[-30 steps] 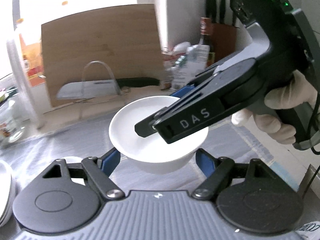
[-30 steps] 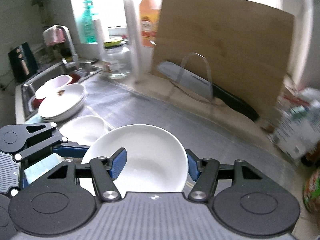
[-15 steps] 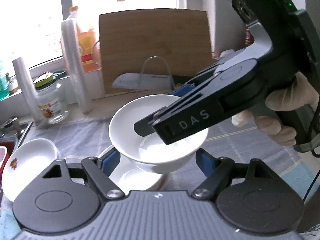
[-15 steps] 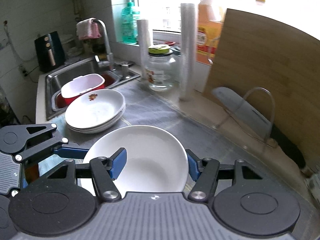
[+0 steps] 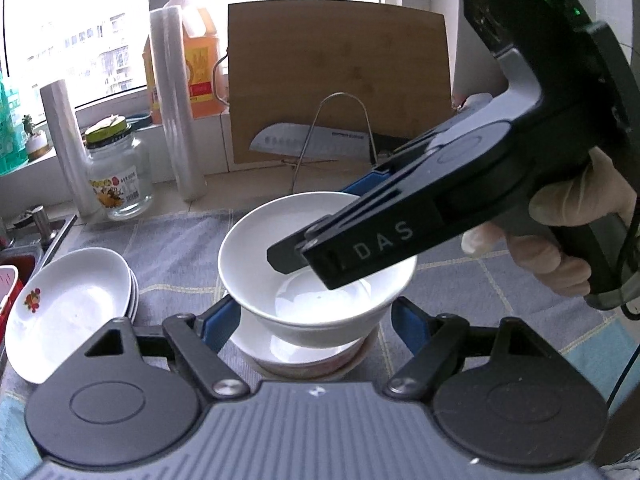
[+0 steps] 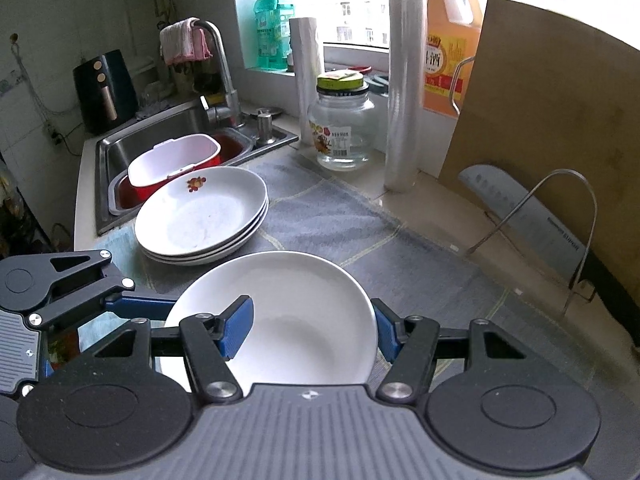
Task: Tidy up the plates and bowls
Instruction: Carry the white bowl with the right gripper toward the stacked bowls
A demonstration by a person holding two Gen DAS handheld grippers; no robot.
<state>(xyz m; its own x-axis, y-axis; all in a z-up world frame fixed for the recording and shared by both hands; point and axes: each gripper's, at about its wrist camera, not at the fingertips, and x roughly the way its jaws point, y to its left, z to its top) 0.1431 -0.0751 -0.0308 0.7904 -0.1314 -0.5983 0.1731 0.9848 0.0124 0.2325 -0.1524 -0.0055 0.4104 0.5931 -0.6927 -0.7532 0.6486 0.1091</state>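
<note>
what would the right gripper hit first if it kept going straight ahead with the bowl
Probably the stack of plates, which lies just ahead and slightly left of the bowl held in the right gripper. Depth and height are unclear; if the bowl rides above the stack, the sink comes next.

Ahead of me a tall bamboo cutting board [image 5: 340,80], steel-bladed kitchen knife [image 5: 308,142], green-lidded glass jar [image 6: 342,120], red plastic basin [image 6: 176,164] in my sink.

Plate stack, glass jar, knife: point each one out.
plate stack [image 6: 200,216]: right wrist view, middle of the top plate.
glass jar [image 6: 342,128]: right wrist view, its clear body.
knife [image 5: 304,146]: left wrist view, flat of the blade.
</note>
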